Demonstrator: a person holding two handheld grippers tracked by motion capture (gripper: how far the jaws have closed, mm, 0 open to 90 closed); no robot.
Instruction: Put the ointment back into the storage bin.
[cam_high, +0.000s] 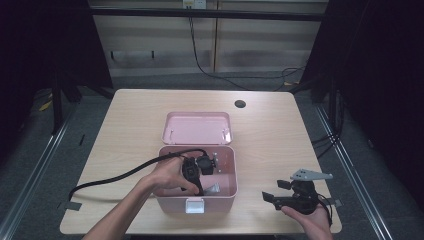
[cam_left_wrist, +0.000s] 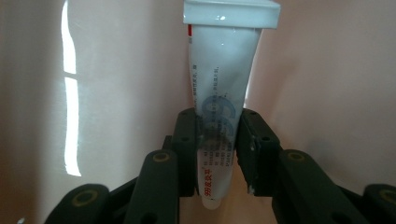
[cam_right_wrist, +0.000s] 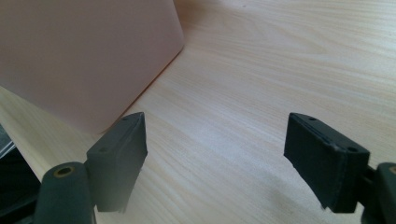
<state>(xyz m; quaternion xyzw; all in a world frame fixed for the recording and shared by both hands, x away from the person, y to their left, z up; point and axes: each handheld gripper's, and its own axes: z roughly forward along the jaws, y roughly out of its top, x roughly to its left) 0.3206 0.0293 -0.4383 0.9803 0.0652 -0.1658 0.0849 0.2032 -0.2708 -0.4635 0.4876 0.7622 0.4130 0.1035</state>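
A pink box (cam_high: 233, 172) stands open at the table's middle, its lid (cam_high: 197, 128) lying flat behind it. My left gripper (cam_high: 199, 186) reaches down inside the box. In the left gripper view it (cam_left_wrist: 217, 135) is shut on a white tube (cam_left_wrist: 224, 84) with blue print, cap end up, against the pink inner wall (cam_left_wrist: 327, 93). My right gripper (cam_high: 274, 191) rests low over the table to the right of the box. Its jaws (cam_right_wrist: 215, 149) stand wide open with nothing between them, the box's outer wall (cam_right_wrist: 84, 56) just beyond.
The wooden table (cam_high: 270, 130) has a round cable hole (cam_high: 240, 104) near its far edge. The left gripper's black cable (cam_high: 115, 177) trails across the table's left side. Dark floor and rails surround the table.
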